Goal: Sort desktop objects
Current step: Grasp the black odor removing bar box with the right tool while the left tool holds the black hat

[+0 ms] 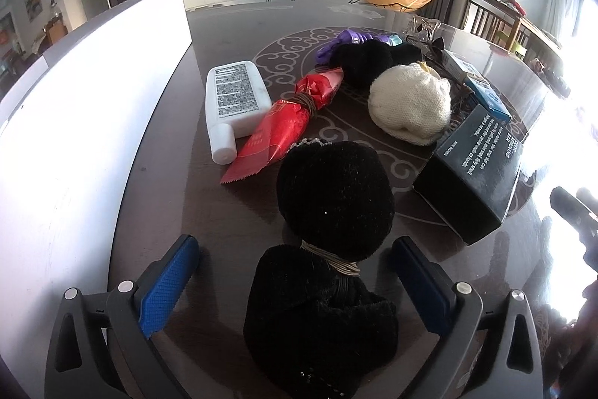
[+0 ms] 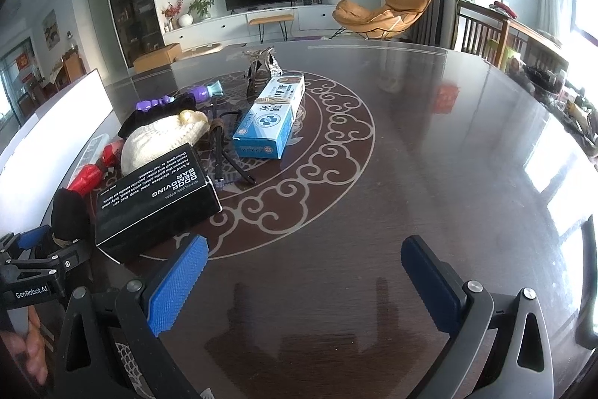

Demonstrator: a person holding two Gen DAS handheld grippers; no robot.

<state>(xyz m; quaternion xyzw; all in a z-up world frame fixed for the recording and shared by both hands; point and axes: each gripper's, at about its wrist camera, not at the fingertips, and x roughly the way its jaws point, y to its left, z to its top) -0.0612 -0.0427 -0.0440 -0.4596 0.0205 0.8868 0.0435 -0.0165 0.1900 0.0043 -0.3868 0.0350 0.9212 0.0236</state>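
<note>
**A:** Which step of the sorting is in hand?

**B:** By my reading, the step around a black fuzzy bundle (image 1: 329,249), tied at its middle with pale cord. The left tongs (image 1: 295,281) stand wide, blue pads apart, neither pad pressing the bundle. I can't say whether it is about to be gripped or has just been set down.

**A:** Where does the bundle lie relative to those tongs?

**B:** Flat on the dark tabletop (image 1: 231,212), between the two fingers, its tied waist about level with the fingertips and its rounded end beyond them.

**A:** What would a next move call for?

**B:** If a grasp is meant, closing on the corded waist, where it is narrowest. A black box (image 1: 474,182) sits near on the right, and a red foil packet (image 1: 276,133) ahead on the left, so lift clear of both.

**A:** The other side?

**B:** The right tongs (image 2: 304,273) are wide and empty over bare tabletop, apart from the pile.
</note>
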